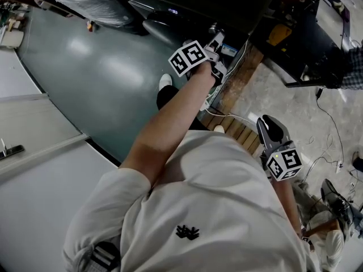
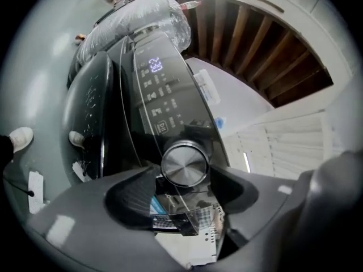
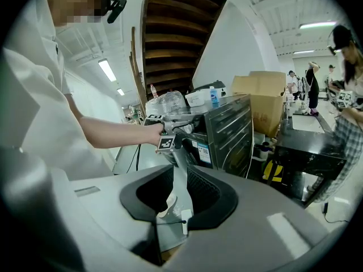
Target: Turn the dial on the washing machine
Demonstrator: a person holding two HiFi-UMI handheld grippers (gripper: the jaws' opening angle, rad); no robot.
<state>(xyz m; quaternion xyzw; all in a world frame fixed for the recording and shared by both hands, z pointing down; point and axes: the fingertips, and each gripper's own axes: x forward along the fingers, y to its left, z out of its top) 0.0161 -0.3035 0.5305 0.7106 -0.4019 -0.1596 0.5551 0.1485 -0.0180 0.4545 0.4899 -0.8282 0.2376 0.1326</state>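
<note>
The washing machine (image 2: 153, 101) has a dark sloping control panel with a lit display (image 2: 155, 66) and a round silver dial (image 2: 184, 163). The dial sits between the tips of my left gripper (image 2: 185, 170), whose pads touch it on both sides. In the head view the left arm reaches out to the machine (image 1: 161, 30) and the left gripper (image 1: 214, 41) hides the dial. My right gripper (image 1: 267, 123) hangs back near the body, well away from the machine. Its jaws (image 3: 181, 168) stand a narrow gap apart with nothing between them.
A plastic-wrapped bundle (image 2: 136, 21) lies on top of the machine, under wooden stairs (image 2: 238, 44). To the right are a cardboard box (image 3: 266, 95), a black bench (image 3: 312, 143) and other people (image 3: 343, 67). Cables (image 1: 332, 129) trail over the floor by a wooden pallet (image 1: 238, 130).
</note>
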